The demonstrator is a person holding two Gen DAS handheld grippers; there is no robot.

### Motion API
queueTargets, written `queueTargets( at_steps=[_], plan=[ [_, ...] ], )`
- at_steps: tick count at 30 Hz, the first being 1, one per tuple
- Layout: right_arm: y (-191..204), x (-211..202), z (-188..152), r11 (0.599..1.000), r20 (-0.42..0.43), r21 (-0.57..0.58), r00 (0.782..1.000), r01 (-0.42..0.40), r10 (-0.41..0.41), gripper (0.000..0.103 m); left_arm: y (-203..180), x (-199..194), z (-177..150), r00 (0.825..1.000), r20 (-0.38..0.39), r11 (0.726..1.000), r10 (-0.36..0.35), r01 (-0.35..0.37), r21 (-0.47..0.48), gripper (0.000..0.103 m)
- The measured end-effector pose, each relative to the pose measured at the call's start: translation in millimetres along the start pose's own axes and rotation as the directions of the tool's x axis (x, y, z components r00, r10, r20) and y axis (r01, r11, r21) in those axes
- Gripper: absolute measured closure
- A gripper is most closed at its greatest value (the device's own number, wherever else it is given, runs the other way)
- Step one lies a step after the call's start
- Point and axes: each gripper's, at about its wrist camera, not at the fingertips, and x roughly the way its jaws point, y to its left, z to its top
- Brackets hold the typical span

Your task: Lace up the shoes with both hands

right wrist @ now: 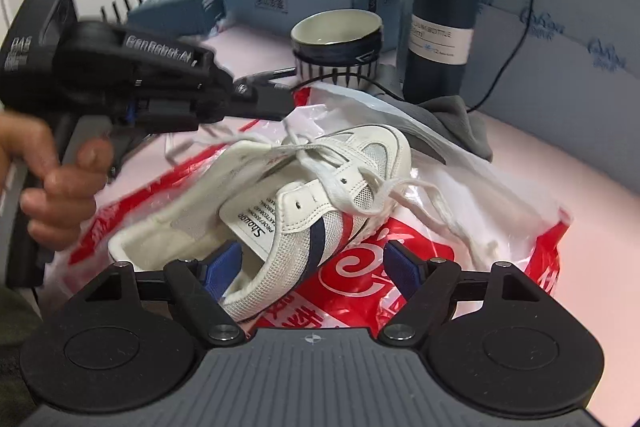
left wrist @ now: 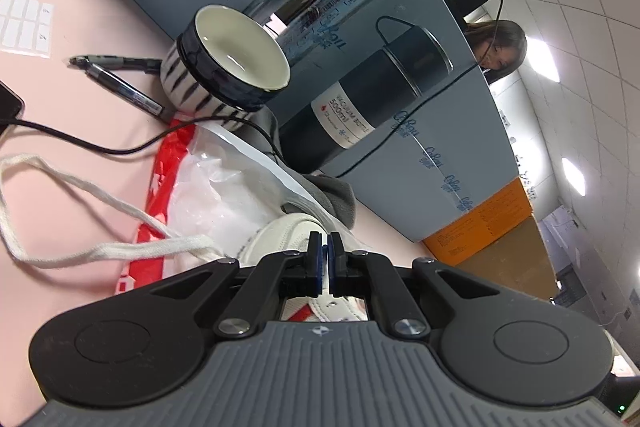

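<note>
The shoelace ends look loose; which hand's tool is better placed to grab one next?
Probably the right. The right tool is open, right at the shoe, with a loose lace end ahead. The left tool is shut.

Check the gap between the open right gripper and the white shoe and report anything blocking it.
Nothing visible blocks it. The right gripper is open with the white shoe directly ahead on the red-and-white plastic bag. The left gripper works at the laces further up, clear of the heel.

Both grippers black with blue finger pads (right wrist: 224, 263), silver screws, ribbed grey housing; left gripper (right wrist: 276, 103) body marked "GenRobot.AI" in white, grey handle in bare hand (right wrist: 48, 187).
</note>
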Motion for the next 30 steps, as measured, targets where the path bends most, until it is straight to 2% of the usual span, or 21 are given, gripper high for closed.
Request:
queueTargets(
  at_steps=[3,6,9,11,14,16,21,25,30],
  plan=[
    [-6,4,-1,0.999,-0.009,0.039,1.000,-0.018,0.019,0.026,-1,4,-1,1.000,-0.024,1.000,-0.006,0.006,0.002,0.099],
    [-11,8,-2,0.997,-0.015,0.070,0.999,-0.035,0.036,0.026,-3,8,-3,0.999,-0.038,1.000,-0.006,0.006,0.014,0.090],
    [-12,10,-1,0.997,-0.014,0.072,0.999,-0.041,0.042,0.025,-5,12,-5,0.998,-0.059,1.000,0.000,0.001,0.021,0.090],
    [-13,12,0,0.996,-0.015,0.070,0.999,-0.049,0.050,0.025,-5,14,-6,0.997,-0.073,1.000,-0.004,0.006,0.025,0.091],
    [-14,19,3,0.995,-0.029,0.075,0.997,-0.071,0.073,0.024,-8,13,-6,0.997,-0.069,0.998,0.022,-0.018,0.057,0.099],
    [-14,23,3,0.993,-0.037,0.093,0.996,-0.074,0.078,0.020,-10,11,-6,0.998,-0.059,0.996,0.036,-0.031,0.081,0.100],
    [-16,33,-2,0.986,-0.047,0.152,0.996,-0.066,0.074,0.003,-14,4,-4,0.998,-0.028,0.992,0.061,-0.057,0.117,0.101],
    [-18,40,-6,0.978,-0.055,0.198,0.996,-0.060,0.072,0.000,-13,-2,0,0.998,-0.005,0.993,0.057,-0.056,0.105,0.101],
    [-19,39,-7,0.975,-0.061,0.220,0.997,-0.033,0.047,0.000,-11,4,-2,0.998,-0.039,0.995,0.045,-0.041,0.092,0.101]
  ],
)
